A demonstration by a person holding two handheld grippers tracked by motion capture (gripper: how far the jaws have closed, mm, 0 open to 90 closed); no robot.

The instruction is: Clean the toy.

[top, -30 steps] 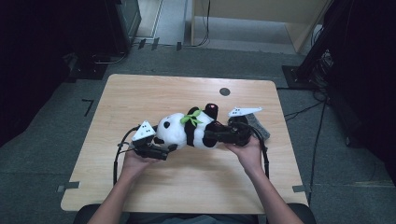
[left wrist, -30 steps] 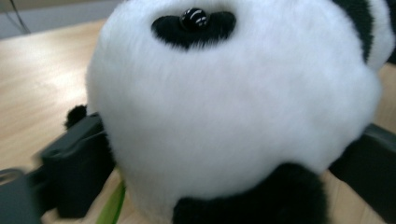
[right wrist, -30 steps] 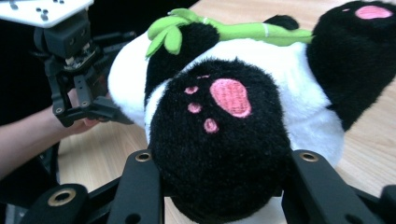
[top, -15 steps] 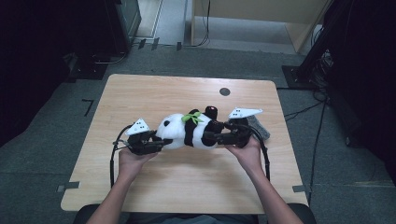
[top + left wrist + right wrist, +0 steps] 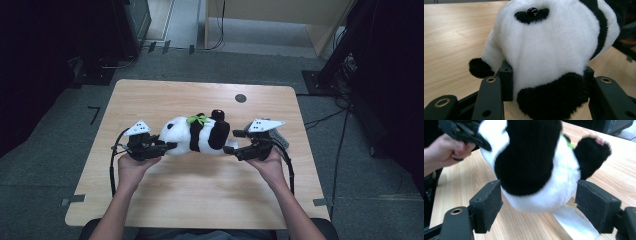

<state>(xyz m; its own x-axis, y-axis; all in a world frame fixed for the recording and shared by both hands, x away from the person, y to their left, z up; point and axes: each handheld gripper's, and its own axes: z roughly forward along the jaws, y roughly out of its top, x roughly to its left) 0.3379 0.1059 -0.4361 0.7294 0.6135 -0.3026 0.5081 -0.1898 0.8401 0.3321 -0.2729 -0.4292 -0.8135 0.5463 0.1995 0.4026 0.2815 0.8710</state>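
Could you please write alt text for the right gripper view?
A black-and-white plush panda lies between the right gripper's open black jaws on a wooden table, its white label trailing. Behind it, a hand holds the other gripper.

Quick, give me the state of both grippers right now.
Left gripper: shut on the head end of the plush panda.
Right gripper: open, jaws on either side of the panda's rear end with gaps showing, not gripping it.
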